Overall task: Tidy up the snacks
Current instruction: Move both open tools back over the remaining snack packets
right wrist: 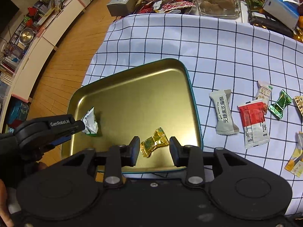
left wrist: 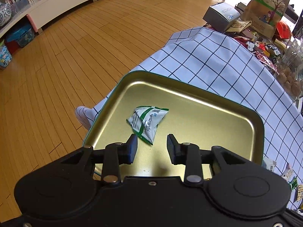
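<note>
both jaws stood open: the left gripper (left wrist: 152, 142) over a white-green packet (left wrist: 146, 123), the right gripper (right wrist: 154, 147) around a gold candy (right wrist: 154, 144) without pressing it. both snacks lay in the gold tray (right wrist: 132, 87) near its front rim, its middle bare. more snacks (right wrist: 251, 121) lay on the checked cloth (right wrist: 208, 43) beside it.

Both grippers are matte black plastic: the left gripper (left wrist: 152, 146) and right gripper (right wrist: 154, 149) each carry blue-edged finger pads, silver pivot screws and two round housings nearer the hand. White "GenRobot.AI" lettering runs along the left one's side.
</note>
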The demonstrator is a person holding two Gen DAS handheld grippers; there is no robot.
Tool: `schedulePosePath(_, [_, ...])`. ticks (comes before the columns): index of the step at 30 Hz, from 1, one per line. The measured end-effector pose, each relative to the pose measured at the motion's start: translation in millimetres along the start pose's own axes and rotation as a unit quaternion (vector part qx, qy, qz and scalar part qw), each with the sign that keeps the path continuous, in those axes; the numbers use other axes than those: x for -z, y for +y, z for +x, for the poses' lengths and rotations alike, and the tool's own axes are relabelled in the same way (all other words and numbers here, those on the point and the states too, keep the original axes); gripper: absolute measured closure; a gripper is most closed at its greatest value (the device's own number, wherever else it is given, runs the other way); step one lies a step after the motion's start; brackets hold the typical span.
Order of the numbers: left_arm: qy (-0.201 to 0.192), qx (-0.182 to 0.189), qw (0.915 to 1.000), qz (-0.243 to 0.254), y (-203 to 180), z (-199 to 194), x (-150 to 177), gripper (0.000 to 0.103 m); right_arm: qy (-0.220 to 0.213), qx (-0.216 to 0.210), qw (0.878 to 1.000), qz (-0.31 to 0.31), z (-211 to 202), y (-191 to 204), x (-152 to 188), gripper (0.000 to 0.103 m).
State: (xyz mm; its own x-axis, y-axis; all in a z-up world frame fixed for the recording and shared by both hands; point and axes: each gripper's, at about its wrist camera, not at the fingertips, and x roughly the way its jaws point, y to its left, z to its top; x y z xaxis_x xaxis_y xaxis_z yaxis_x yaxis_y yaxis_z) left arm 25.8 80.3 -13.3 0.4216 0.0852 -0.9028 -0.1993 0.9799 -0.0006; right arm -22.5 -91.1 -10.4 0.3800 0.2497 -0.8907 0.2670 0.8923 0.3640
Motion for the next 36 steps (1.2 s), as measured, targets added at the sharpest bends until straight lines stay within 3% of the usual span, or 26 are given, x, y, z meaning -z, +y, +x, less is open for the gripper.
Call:
schedulePosePath(11, [0.007,-0.003,0.9996,0.028,-20.4,-0.5,4.9,0.060,-0.011,0.030,0.999,0.010,-4.8,-15.1,-0.3,0.066])
schedulePosePath(22, [-0.009,0.014,0.9964,0.083,-67.8,-13.4,16.2,0.060,-0.121,0.123,0.985,0.003,-41.5,-52.5,-3.2,0.049])
schedulePosePath(28, [-0.016,0.035,0.9903,0.133,-104.5,-22.2,30.8,0.060,-0.127,0.130,0.982,0.045,-63.7,-97.9,-2.8,0.045])
schedulePosePath(36, [-0.010,0.076,0.9788,0.190,-149.6,-30.8,52.9,0.060,-0.135,0.171,0.967,0.131,-91.9,-181.0,0.7,0.045])
